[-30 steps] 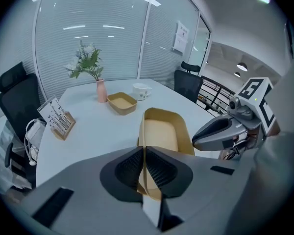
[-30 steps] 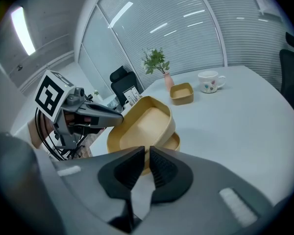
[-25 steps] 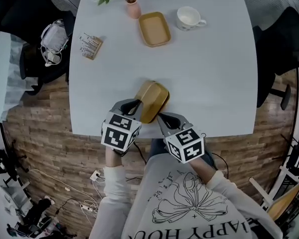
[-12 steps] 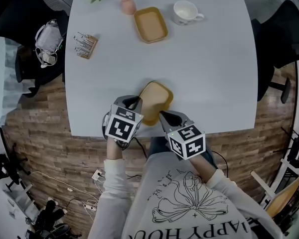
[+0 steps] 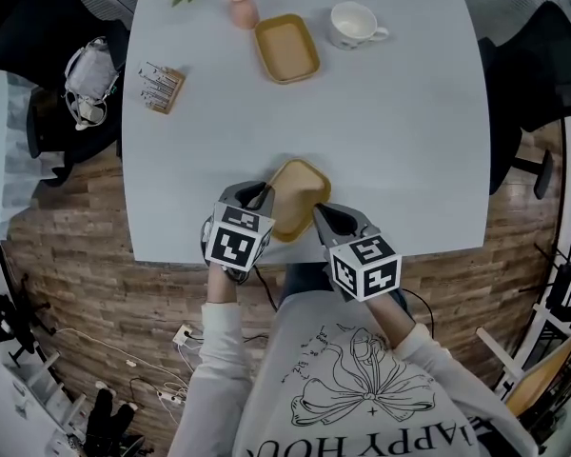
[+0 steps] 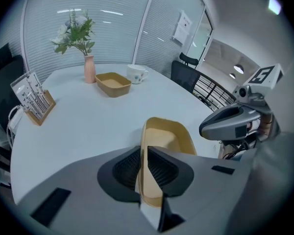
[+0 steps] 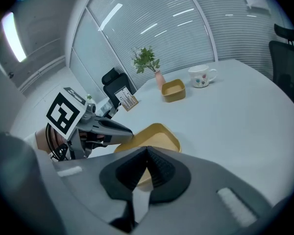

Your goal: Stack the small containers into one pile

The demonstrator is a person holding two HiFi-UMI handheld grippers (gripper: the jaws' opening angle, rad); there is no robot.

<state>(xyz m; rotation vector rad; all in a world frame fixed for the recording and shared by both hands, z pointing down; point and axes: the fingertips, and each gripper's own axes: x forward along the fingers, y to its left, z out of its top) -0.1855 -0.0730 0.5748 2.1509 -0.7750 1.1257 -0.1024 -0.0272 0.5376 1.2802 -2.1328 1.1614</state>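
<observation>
While the left tongs [image 5: 260, 198], jaws just easing apart, pinched the near container [image 5: 295, 198] by its rim at the tabletop's [image 5: 409, 141] lower edge, the right tongs [image 5: 321, 219] hung closed and empty. A firm regrip, then a level carry into the far container [image 5: 286, 48] at upper centre, seemed wisest.

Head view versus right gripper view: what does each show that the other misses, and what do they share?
Only head view: the wooden floor and the person's printed top. Only right gripper view: the right gripper's jaws closed together, empty, and window blinds. Both: near container, far container, mug, vase.
</observation>
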